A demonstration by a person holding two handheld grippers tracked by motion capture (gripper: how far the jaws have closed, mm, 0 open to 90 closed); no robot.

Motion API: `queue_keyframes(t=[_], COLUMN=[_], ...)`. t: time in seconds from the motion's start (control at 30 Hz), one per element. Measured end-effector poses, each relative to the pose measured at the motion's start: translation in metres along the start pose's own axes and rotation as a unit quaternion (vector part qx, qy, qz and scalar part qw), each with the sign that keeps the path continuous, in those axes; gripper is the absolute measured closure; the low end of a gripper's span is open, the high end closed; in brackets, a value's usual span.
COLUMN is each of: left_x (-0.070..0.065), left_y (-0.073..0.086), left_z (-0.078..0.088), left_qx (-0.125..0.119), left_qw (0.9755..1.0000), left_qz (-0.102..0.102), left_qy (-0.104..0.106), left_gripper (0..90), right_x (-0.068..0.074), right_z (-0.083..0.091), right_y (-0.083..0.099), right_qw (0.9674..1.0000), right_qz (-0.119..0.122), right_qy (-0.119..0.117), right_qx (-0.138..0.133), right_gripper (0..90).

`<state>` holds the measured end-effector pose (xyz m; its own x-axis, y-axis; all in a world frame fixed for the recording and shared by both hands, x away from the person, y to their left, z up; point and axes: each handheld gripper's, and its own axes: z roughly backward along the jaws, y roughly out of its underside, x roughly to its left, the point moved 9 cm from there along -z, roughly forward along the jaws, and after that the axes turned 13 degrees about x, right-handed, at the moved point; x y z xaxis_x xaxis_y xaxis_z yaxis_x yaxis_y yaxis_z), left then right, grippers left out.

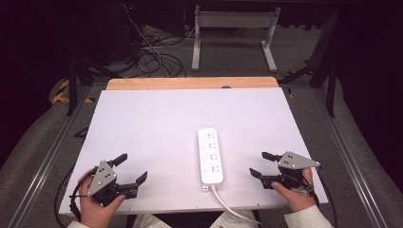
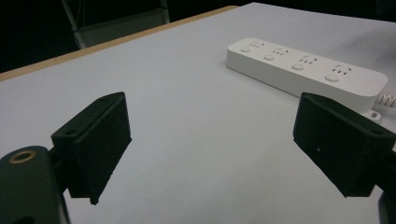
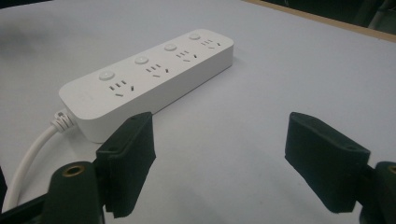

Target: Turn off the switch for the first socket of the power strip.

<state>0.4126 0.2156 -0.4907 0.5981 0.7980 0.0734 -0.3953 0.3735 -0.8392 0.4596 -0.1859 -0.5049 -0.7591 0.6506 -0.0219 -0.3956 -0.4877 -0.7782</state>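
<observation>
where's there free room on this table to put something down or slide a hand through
Most of the white table is bare: the whole far half up to the wooden edge, and the wide left stretch between the power strip and the left gripper. It is tighter in the narrower gap between the strip and the right gripper, and where the cord crosses the near edge.
</observation>
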Motion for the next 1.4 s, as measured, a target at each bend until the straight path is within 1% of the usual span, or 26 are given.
queue_keyframes(t=[0.2, 0.4, 0.47, 0.53, 0.57, 0.8, 1.07, 1.2, 1.4], left_x=[0.0, 0.001, 0.0, 0.001, 0.001, 0.001, 0.001, 0.001, 0.001], left_y=[0.0, -0.001, -0.001, -0.001, -0.001, -0.001, 0.0, 0.0, 0.0], left_z=[0.001, 0.001, 0.001, 0.001, 0.001, 0.001, 0.002, 0.002, 0.002], left_qx=[0.0, 0.0, -0.001, 0.0, 0.001, 0.002, 0.005, 0.006, 0.006], left_qw=[1.0, 0.9999, 1.0, 0.9999, 0.9999, 0.9999, 0.9999, 0.9999, 0.9999], left_qz=[-0.002, -0.007, -0.004, -0.006, -0.007, -0.006, -0.004, -0.006, -0.002], left_qy=[-0.002, -0.008, -0.007, -0.009, -0.009, -0.01, -0.011, -0.012, -0.012], left_gripper=[11.7, 11.7, 11.7, 11.7, 11.7, 11.7, 12.4, 12.5, 12.5], right_x=[0.001, 0.0, 0.001, 0.0, 0.0, 0.002, 0.011, 0.015, 0.022], right_z=[0.0, 0.0, 0.0, 0.0, 0.0, 0.001, 0.004, 0.002, -0.004], right_y=[0.0, 0.0, 0.0, 0.001, 0.001, -0.002, -0.017, -0.025, -0.039], right_qw=[1.0, 1.0, 1.0, 0.9999, 0.9998, 0.9996, 0.9995, 0.9991, 0.9984], right_qz=[0.001, 0.002, 0.003, 0.011, 0.014, 0.021, 0.023, 0.029, 0.033], right_qy=[-0.001, 0.0, 0.0, 0.009, 0.011, 0.006, -0.012, -0.021, -0.04], right_qx=[0.001, 0.002, 0.002, 0.008, 0.01, 0.018, 0.018, 0.023, 0.025], right_gripper=[25.0, 25.1, 25.0, 25.1, 25.5, 30.5, 37.1, 42.2, 45.9])
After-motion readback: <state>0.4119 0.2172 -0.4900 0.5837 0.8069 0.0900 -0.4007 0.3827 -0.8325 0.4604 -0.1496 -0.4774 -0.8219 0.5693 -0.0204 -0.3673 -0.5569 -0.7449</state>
